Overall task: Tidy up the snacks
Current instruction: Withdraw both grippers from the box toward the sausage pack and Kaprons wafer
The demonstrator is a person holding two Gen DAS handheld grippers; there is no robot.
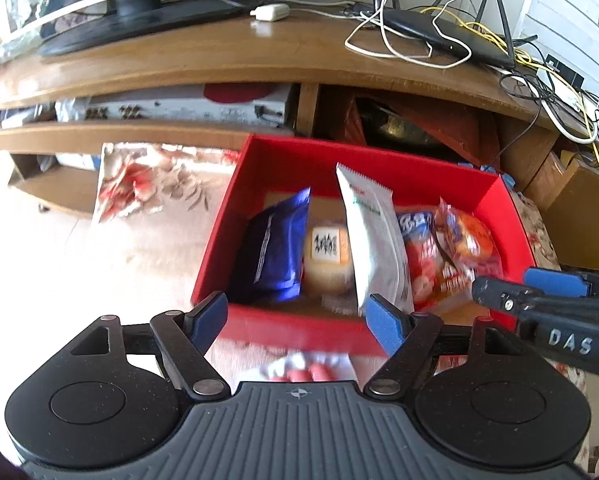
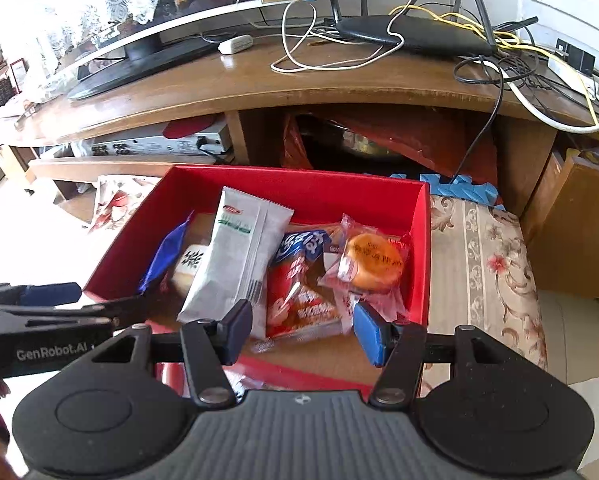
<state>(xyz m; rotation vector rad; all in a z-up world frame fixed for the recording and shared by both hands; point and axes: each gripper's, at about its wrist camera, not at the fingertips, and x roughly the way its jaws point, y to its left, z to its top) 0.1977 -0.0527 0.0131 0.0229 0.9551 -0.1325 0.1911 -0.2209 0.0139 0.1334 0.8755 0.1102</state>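
Wooden TV stand behind red box; both tools agape, empty.

Box sits in front of the TV cabinet. Inside, left to right: dark pouch, small cake, tall sachet leaning upright, snack pack, wrapped cake. Router and cables on the cabinet behind.

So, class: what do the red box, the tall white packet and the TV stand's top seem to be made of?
Red rectangular box: probably cardboard, matte; thin flat walls, brown floor inside. Tall white snack packet: seemingly plastic film, slight sheen; serrated top, crimped seam. Brown TV stand top: wood or wood veneer, glossy; it reflects window light.
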